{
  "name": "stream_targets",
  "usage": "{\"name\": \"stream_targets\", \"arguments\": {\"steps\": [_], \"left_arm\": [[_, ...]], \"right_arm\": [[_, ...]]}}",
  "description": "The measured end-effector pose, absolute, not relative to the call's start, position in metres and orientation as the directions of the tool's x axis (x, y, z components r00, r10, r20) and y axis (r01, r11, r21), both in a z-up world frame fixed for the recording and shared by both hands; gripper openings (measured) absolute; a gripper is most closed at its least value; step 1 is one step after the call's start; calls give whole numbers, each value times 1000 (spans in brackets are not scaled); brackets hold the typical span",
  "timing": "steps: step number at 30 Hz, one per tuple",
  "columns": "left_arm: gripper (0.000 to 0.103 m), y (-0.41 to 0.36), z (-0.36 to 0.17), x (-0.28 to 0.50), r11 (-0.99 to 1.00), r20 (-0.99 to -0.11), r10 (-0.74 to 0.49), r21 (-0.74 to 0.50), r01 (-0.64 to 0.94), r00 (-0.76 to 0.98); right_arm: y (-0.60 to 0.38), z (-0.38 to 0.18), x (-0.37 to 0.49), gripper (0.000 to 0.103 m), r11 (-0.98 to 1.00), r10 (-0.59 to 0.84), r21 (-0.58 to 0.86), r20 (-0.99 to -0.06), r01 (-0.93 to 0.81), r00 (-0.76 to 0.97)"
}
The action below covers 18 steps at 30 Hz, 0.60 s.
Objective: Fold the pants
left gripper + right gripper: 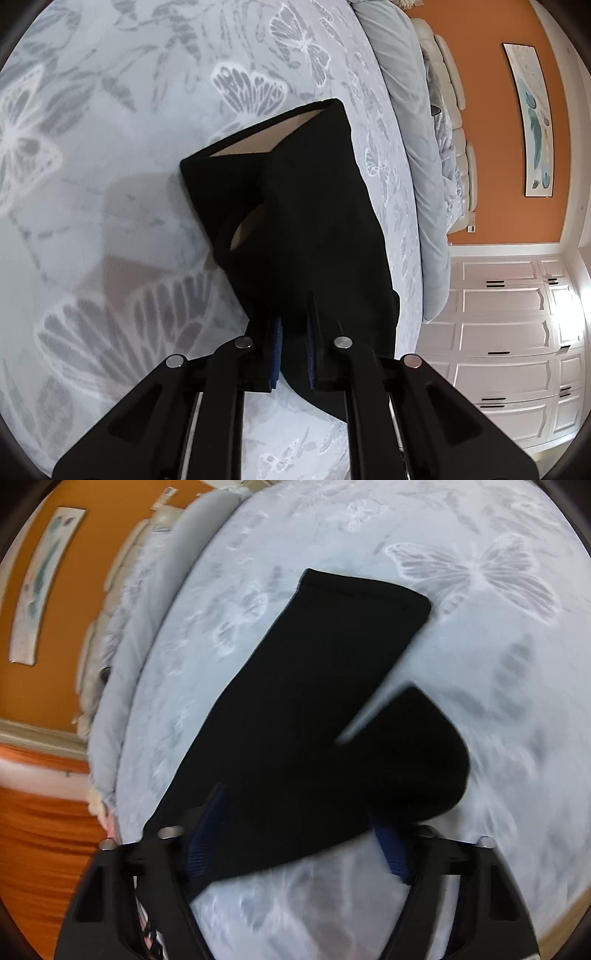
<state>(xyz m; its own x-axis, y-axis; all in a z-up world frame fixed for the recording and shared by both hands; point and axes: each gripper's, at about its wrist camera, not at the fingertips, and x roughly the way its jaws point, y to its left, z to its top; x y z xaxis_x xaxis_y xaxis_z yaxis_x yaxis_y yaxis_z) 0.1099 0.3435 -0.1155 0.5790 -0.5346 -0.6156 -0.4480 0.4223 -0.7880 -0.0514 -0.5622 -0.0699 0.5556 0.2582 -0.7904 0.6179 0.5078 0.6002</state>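
Left hand-held gripper (294, 332) clamped on pants (314, 206)

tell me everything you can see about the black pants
The pants are plain black, soft matte fabric with a tan inner lining showing at the openings. They lie on a pale blue bedspread printed with butterflies. In the right wrist view the legs spread apart with a wedge of bedspread between them. The left gripper is shut on the near edge. The right gripper is open, fingers either side of the cloth.

Bed (110, 184) under pale blue butterfly-print cover; black pants (295, 221) and grey duvet (406, 110) on it.
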Motion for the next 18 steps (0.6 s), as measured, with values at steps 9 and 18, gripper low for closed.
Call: {"name": "stream_targets", "arguments": {"steps": [9,18], "left_arm": [[10,343,-110,113,504,-649,-514,-758,-414,561],[10,340,-113,113,507,-662,-494,-746,-433,563]], "right_arm": [[-553,71,-79,15,775,-16,492,-612,397,790],[-552,-42,-77,69,497,262,587,-803,639,535]]}}
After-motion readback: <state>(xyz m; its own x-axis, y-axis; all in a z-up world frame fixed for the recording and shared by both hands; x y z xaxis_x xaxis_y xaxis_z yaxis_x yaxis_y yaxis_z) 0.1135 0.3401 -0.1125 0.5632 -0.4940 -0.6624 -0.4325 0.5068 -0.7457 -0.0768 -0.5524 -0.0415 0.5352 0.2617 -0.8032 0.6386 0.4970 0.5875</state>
